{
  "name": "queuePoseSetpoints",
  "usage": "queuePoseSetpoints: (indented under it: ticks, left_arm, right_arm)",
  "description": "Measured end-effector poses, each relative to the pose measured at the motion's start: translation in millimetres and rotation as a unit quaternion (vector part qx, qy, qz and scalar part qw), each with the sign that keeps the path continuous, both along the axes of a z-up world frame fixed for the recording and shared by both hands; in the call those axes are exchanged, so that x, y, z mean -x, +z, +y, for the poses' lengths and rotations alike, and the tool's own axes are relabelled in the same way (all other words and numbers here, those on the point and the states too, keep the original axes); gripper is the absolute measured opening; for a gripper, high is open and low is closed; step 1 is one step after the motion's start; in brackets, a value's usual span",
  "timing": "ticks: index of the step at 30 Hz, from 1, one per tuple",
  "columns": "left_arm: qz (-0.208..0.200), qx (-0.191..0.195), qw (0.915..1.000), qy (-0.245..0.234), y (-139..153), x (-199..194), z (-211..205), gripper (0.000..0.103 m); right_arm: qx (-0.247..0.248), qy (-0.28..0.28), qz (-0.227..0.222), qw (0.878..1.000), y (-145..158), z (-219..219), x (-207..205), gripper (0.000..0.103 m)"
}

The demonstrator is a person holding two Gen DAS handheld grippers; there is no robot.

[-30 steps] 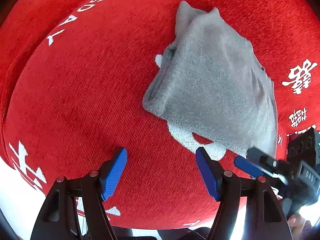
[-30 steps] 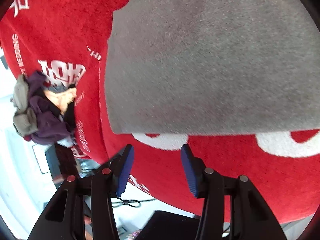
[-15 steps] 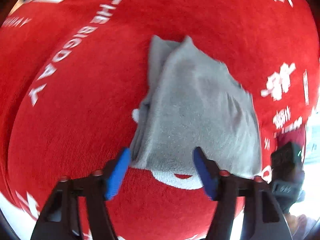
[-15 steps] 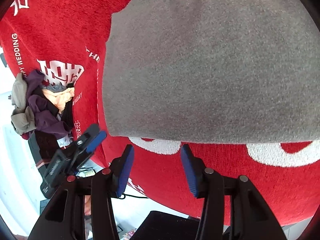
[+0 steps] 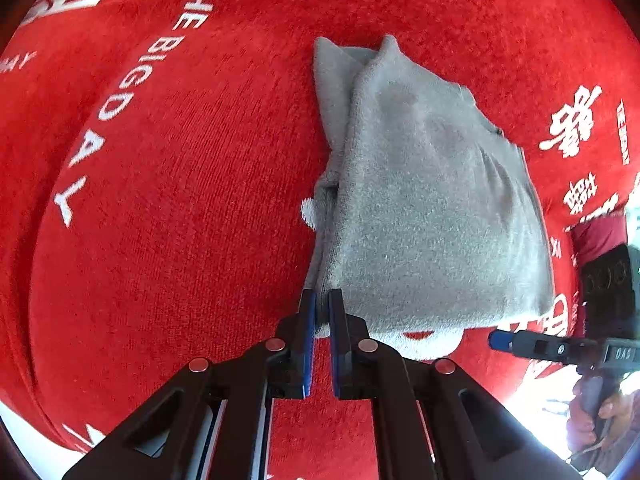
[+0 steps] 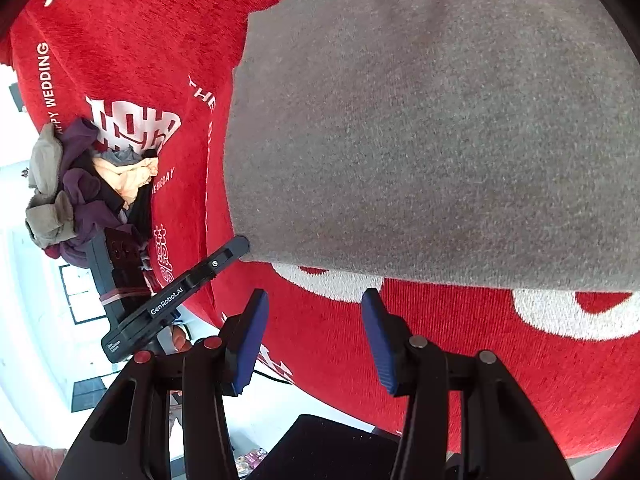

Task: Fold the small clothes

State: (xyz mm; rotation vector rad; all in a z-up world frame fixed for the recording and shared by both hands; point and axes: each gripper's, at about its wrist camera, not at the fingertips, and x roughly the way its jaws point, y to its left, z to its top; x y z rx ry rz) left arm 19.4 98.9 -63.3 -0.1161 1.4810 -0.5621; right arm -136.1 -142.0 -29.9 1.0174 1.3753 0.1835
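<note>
The grey garment [image 5: 432,216], part-folded on the red cloth [image 5: 180,200], now has its near corner pinched by the left hand-held gripper [image 5: 322,308], open a moment ago: next fold looks imminent. Right hand-held gripper [image 6: 316,320] hovers released; only its view shows the clothes pile [image 6: 80,184].

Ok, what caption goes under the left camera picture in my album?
Left gripper pinches the near corner of a folded grey cloth on a red tablecloth.
</note>
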Motion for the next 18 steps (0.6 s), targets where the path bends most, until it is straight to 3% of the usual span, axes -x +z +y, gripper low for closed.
queuePoseSetpoints:
  ticks: [6,11,14,18]
  left_arm:
    - [0.001,-0.012,0.9994,0.032,10,5,9,0.008]
    - [0.006,-0.048,0.9983,0.034,12,10,8,0.008]
    - [-0.006,-0.062,0.9975,0.033,16,13,7,0.008]
    - [-0.013,-0.072,0.9968,0.032,21,15,1,0.008]
  right_arm:
    - [0.002,0.006,0.000,1.000,2,2,0,0.052]
    - [0.009,0.007,0.000,1.000,3,0,0,0.052]
    - [0.044,0.014,-0.009,0.999,15,-15,1,0.052]
    - [0.136,-0.005,-0.027,0.990,39,-67,6,0.052]
